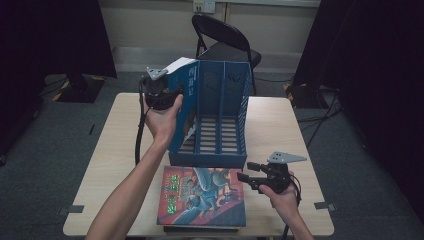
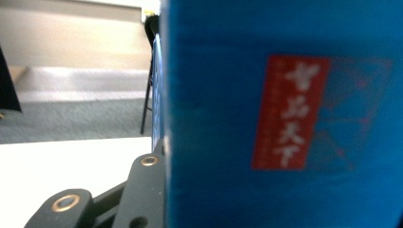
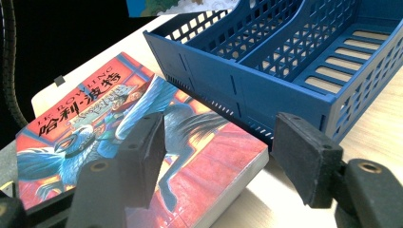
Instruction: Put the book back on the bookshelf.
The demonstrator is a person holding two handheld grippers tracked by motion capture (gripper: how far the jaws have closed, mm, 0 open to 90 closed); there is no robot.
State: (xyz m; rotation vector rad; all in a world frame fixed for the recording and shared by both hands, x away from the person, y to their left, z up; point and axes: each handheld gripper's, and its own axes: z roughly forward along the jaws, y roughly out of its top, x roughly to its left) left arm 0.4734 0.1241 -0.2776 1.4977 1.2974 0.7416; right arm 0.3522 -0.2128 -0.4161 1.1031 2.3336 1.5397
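A blue three-slot file rack (image 1: 222, 100) stands at the middle of the table. My left gripper (image 1: 178, 95) is shut on a blue book (image 1: 182, 80), held upright at the rack's left end, over the left slot. In the left gripper view the book's blue spine (image 2: 285, 118) with a red label is close up beside one black jaw. A colourful illustrated book (image 1: 202, 197) lies flat in front of the rack. My right gripper (image 1: 246, 171) hovers open just right of it, jaws (image 3: 218, 142) apart with nothing between them, over the book's corner (image 3: 95, 109).
The light wood table (image 1: 275, 125) has bare surface left and right of the rack (image 3: 266, 85). A dark book edge (image 1: 200, 230) shows under the colourful one. A black folding chair (image 1: 225, 42) stands behind the table. Dark curtains flank the room.
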